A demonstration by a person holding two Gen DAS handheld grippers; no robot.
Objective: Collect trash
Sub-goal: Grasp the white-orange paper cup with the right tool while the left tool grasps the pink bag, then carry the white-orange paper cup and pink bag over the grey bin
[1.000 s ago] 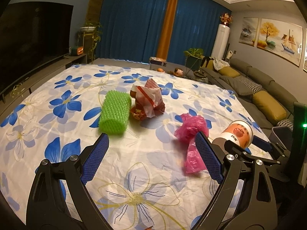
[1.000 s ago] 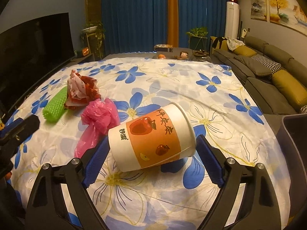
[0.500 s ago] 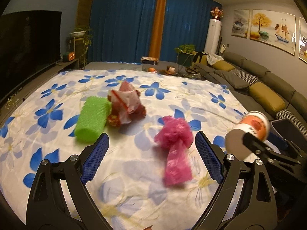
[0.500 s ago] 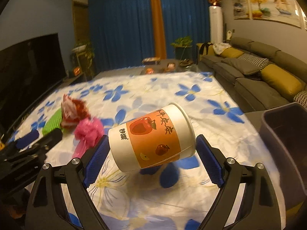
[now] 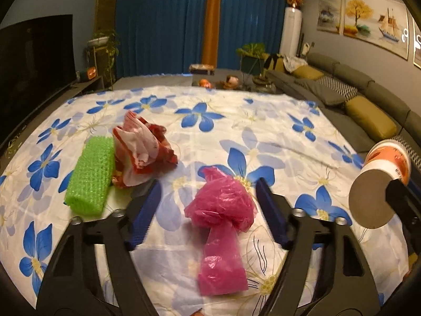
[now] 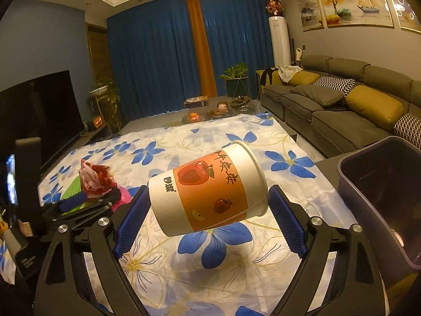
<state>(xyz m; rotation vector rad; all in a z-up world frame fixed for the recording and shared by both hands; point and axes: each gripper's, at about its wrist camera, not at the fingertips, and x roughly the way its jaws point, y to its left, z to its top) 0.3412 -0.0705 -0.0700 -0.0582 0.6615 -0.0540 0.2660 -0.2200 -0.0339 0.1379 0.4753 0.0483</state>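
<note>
Right wrist view shows my right gripper (image 6: 208,205) clamped on the paper cup (image 6: 209,192), which lies sideways between the blue pads, lifted clear of the floral tablecloth (image 6: 289,163). The dark bin (image 6: 373,184) sits just right of the cup, off the cloth's edge. I'd judge the main risk is the grip: the pads press the cup's ends, base and rim, so a soft rim could buckle or the cup could pivot and drop short of the bin, onto the cloth.

My left gripper (image 5: 206,210) hangs with jaws wide, straddling the pink plastic bag (image 5: 222,210), not yet pinching it. Closing on thin film may catch only a fold and let it slip. Beyond the bag to the left lie the green foam net (image 5: 90,176) and crumpled red wrapper (image 5: 143,147), touching each other; grabbing one could drag the other.
</note>
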